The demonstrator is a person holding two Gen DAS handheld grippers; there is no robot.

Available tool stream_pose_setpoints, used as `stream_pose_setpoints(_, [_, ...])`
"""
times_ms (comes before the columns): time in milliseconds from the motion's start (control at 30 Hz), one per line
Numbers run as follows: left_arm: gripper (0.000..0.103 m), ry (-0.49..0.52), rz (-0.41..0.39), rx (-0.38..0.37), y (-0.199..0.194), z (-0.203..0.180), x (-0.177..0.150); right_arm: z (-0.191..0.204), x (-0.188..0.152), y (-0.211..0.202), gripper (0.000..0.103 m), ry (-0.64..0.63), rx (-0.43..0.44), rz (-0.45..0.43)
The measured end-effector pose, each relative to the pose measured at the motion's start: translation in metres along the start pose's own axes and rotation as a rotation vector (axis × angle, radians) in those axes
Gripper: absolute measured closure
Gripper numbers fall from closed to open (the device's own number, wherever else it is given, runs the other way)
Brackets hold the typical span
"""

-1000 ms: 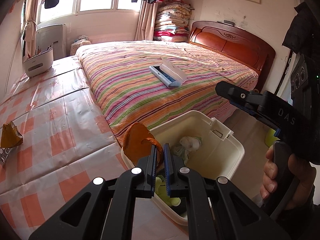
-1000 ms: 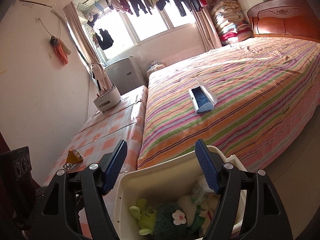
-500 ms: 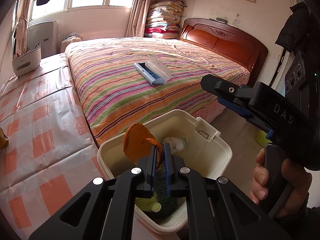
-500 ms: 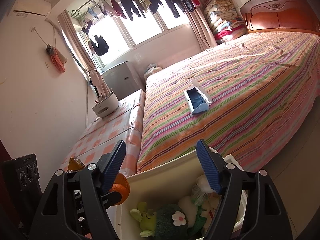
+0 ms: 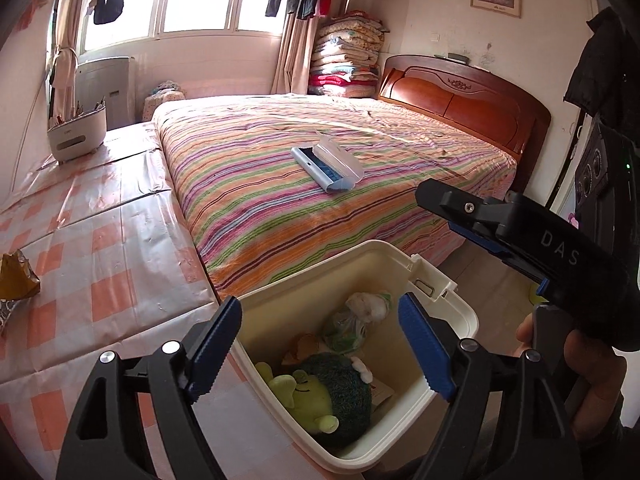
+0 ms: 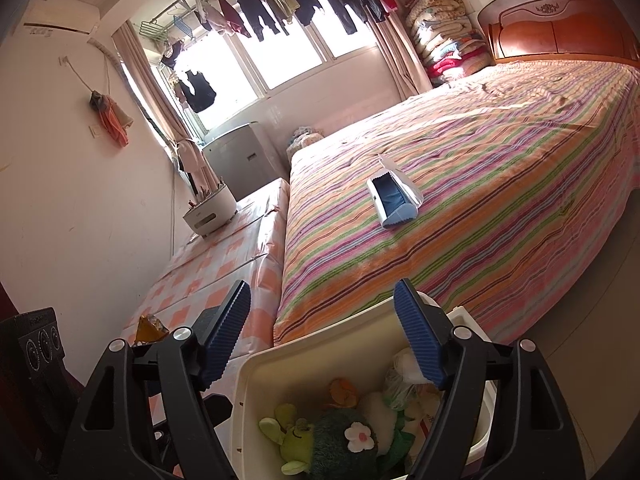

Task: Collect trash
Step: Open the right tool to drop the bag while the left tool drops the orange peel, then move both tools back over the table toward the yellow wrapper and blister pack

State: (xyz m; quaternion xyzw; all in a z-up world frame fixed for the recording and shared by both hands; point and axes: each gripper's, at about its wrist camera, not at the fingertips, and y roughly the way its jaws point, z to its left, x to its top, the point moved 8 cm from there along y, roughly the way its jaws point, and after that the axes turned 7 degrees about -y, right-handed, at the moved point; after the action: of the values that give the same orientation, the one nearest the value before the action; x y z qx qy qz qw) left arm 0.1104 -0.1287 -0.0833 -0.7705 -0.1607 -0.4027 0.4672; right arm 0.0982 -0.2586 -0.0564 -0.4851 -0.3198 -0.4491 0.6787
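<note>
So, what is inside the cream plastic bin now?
Inside the cream plastic bin lie a green plush toy, a crumpled clear plastic bag, an orange peel piece and some paper. Whatever is beneath the toy is covered.

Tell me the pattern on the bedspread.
The bedspread has multicoloured stripes: pink, orange, green and blue. Best seen in the right wrist view.

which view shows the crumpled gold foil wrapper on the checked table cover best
The left wrist view: the crumpled gold foil wrapper lies unobstructed at its left edge. In the right wrist view the wrapper is smaller, partly behind the right gripper.
</note>
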Motion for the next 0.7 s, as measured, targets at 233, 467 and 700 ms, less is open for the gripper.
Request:
stream_pose_setpoints(233, [0.025, -0.068, -0.015, 0.035, -0.005, 0.026, 0.009, 0.008, -0.006, 0.005, 0.029, 0.001, 0.016, 0.021])
stream_pose_setpoints(467, [0.025, -0.091, -0.017, 0.053, -0.01, 0.042, 0.009, 0.024, -0.009, 0.013, 0.029, -0.017, 0.031, 0.046])
stream_pose_setpoints(700, [0.025, -0.117, -0.037, 0.077, -0.019, 0.061, 0.013, 0.043, -0.013, 0.024, 0.028, -0.031, 0.055, 0.071])
